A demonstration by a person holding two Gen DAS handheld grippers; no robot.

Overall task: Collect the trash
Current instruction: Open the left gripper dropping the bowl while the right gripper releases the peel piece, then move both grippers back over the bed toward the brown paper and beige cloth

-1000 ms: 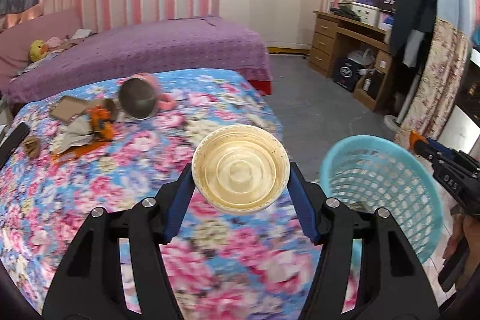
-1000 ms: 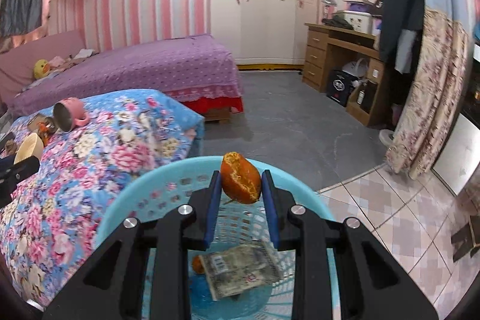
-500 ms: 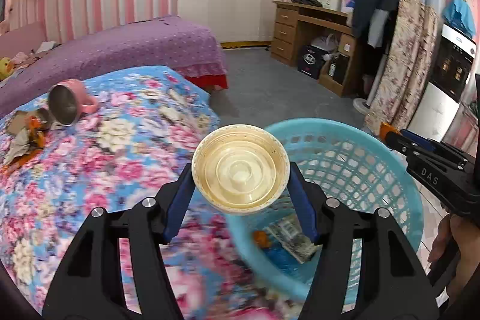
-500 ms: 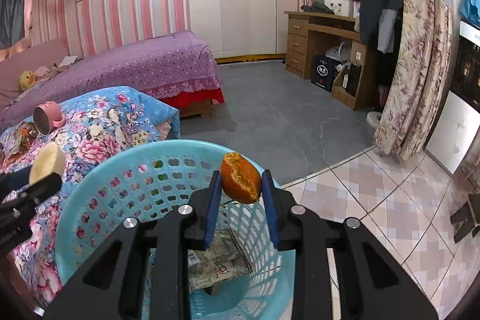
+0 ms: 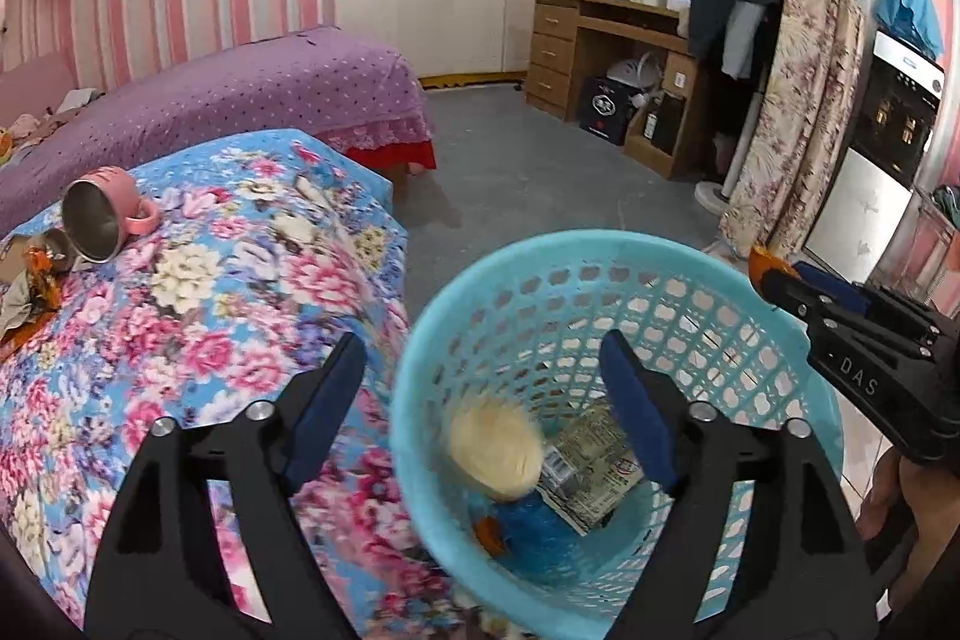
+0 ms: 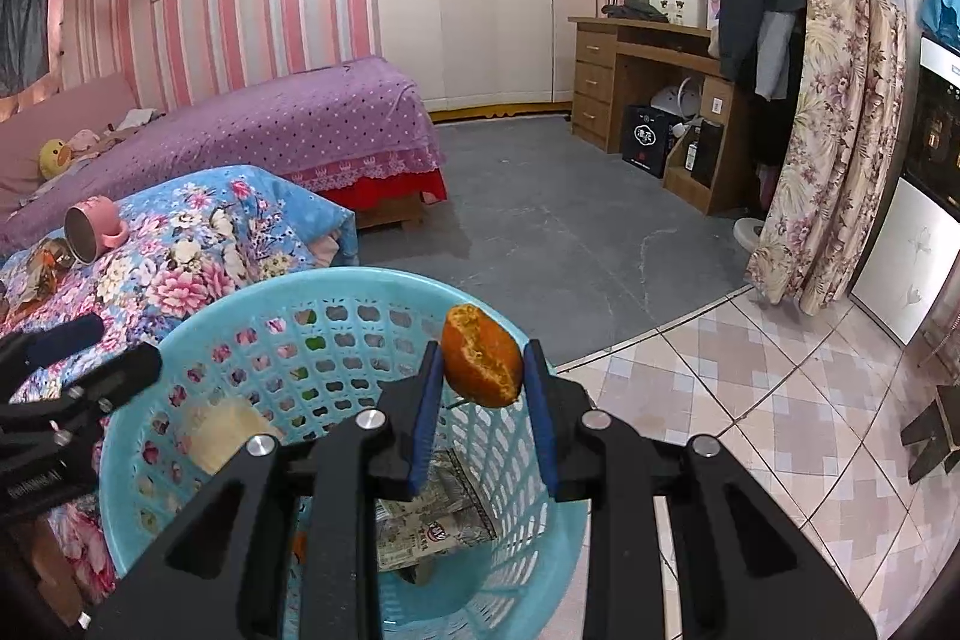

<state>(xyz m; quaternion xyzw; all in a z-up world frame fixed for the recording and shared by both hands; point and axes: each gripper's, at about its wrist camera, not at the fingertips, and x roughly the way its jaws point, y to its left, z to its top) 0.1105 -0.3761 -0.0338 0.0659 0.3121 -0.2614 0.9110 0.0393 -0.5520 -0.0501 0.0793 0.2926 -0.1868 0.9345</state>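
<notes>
Now the left gripper (image 5: 480,400), jaws opening, drops a pale cup (image 5: 495,454) into the blue basket (image 5: 798,370); right gripper (image 6: 480,376) clamps orange peel (image 6: 482,363) at twelve o'clock above it, needing release.

A pink mug (image 5: 111,211) lies on the floral bedspread (image 5: 252,292).

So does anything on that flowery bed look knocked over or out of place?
Yes. A pink mug lies tipped on its side on the floral bedspread, its open mouth facing the camera. Beside it sits a small heap of crumpled wrappers and scraps, still not in the blue basket.
</notes>
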